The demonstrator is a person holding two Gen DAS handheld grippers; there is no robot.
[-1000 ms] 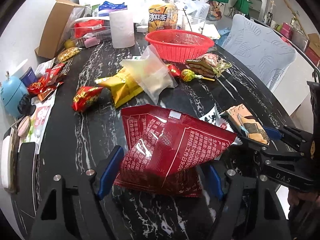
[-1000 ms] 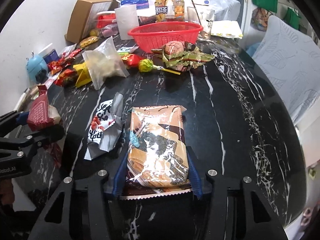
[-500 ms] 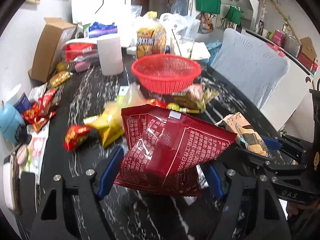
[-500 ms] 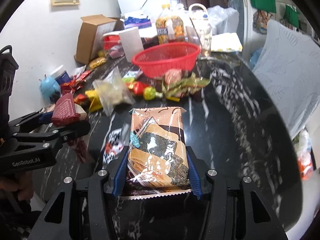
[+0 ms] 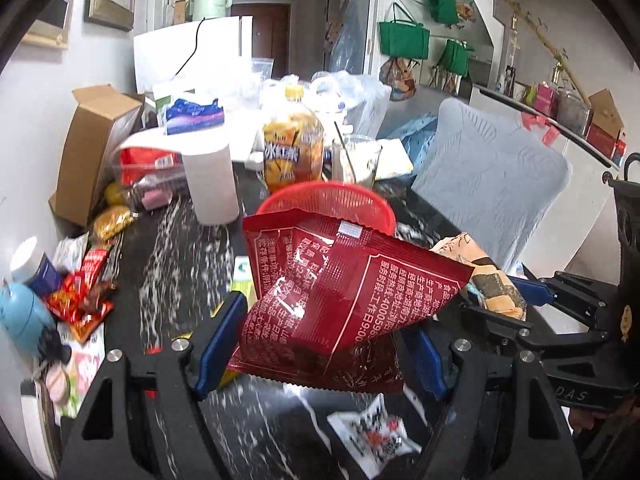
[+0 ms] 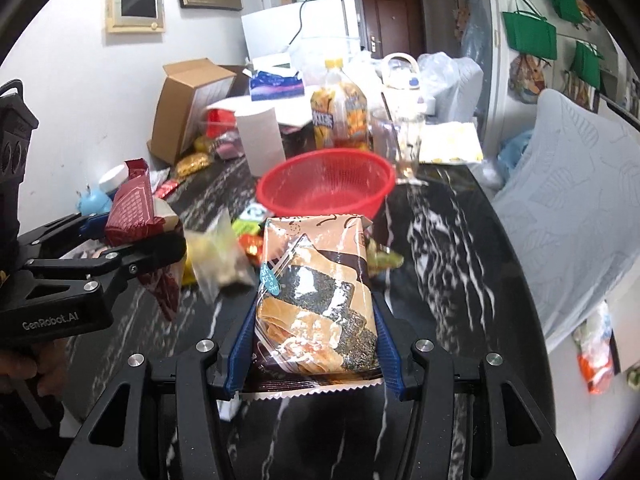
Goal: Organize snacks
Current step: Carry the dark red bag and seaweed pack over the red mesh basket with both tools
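While both packets hang in the air above the black marble-patterned table [image 6: 448, 248], the left gripper [image 5: 320, 336] has its blue-padded fingers [image 5: 218, 338] pressed against the sides of a crumpled dark red foil snack bag with white print [image 5: 340, 300]. The bag tilts up toward the round red plastic mesh basket [image 5: 328, 204], whose rim shows just behind its top edge. In the right wrist view the right gripper [image 6: 314, 344] clamps a tan and brown packet of seaweed-topped crackers [image 6: 316, 292] between its blue pads, the serrated end of the packet nearest the camera and its far end pointing at the basket. The two grippers sit side by side, each visible at the edge of the other's view.

On the table below, a small white wrapped sweet with red print [image 5: 374, 436] lies under the left gripper. A white paper roll [image 5: 210, 184] and an orange-labelled drink bottle [image 5: 292, 152] stand behind the basket, and an open brown cardboard box [image 6: 192, 108] leans at the far left by the wall.
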